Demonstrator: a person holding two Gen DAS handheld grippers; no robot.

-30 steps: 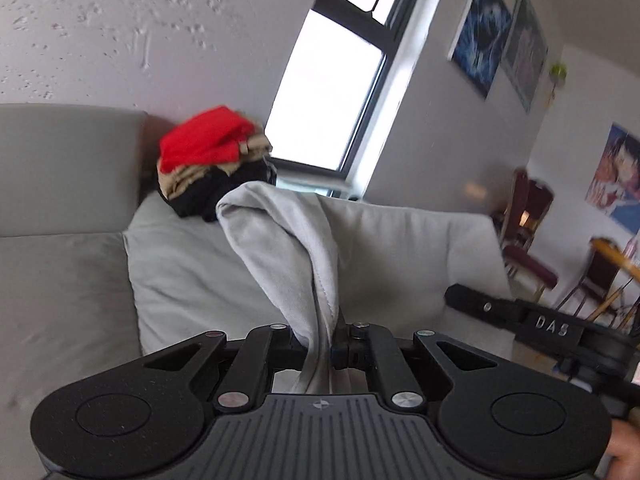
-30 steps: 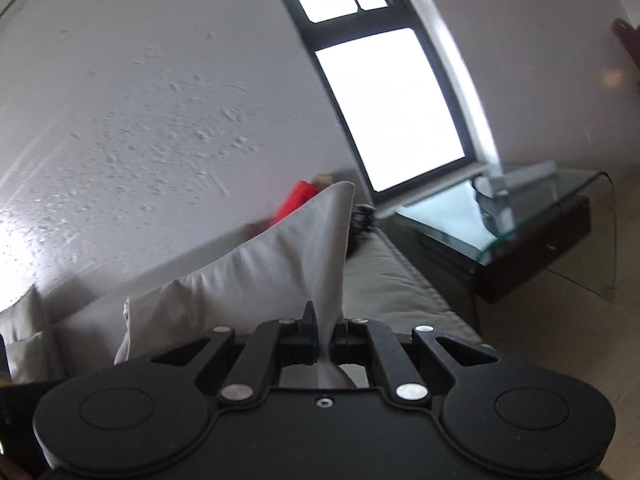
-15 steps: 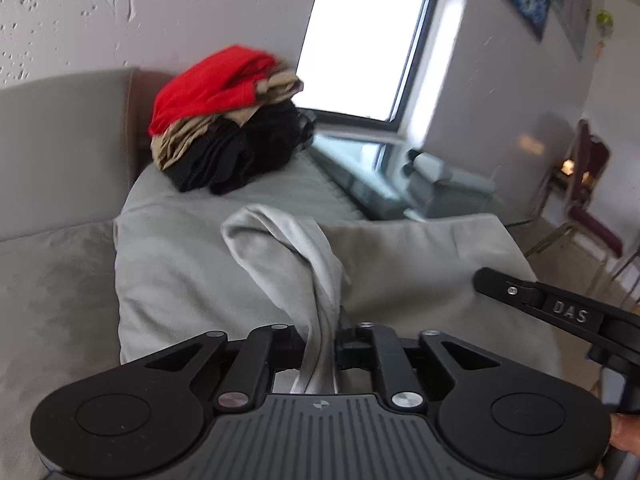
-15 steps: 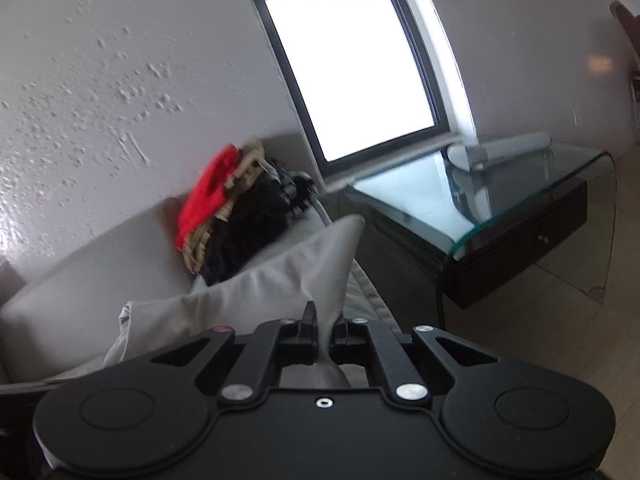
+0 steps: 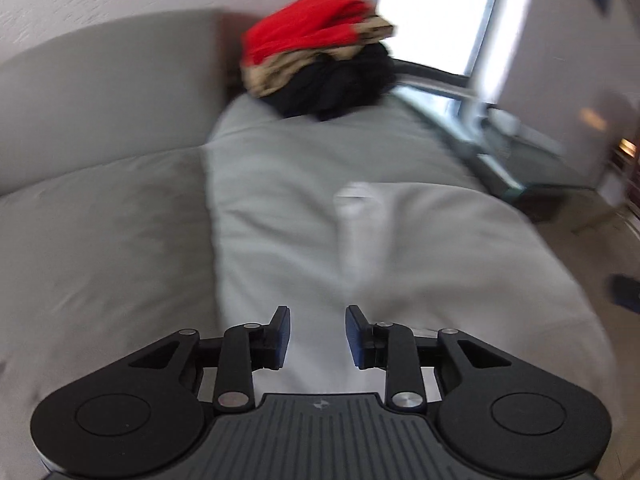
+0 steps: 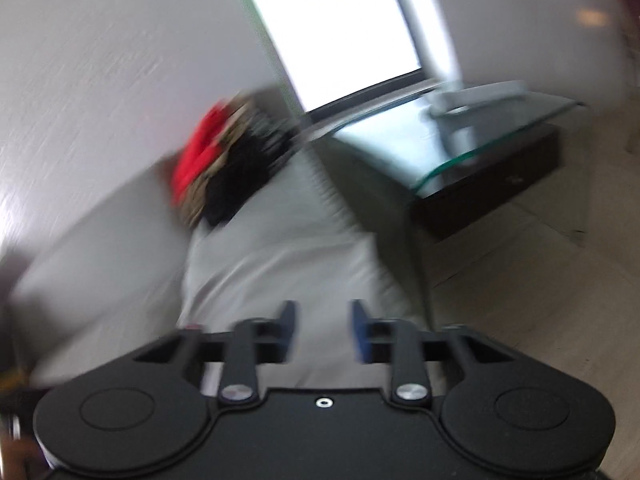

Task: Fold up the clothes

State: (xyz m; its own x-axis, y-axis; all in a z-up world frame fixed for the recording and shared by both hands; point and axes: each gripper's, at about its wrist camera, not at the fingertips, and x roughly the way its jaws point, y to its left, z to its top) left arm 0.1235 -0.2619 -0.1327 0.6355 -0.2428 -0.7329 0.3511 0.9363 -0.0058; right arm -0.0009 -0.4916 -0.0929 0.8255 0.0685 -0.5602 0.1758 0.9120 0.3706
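Since half a second ago you have let go with both hands: the grey garment (image 5: 420, 240), then pinched in each set of jaws, now lies flat on the sofa (image 5: 100, 220) seat. Your left gripper (image 5: 316, 338) hangs over its near edge, jaws spread, nothing between them. Your right gripper (image 6: 323, 330) is likewise over the cloth, jaws spread and empty. Both views are motion-blurred. The pile of red, tan and black clothes (image 5: 320, 56) sits at the sofa's far end, well apart from the garment. A glass side table (image 6: 492, 128) stands beside the sofa.
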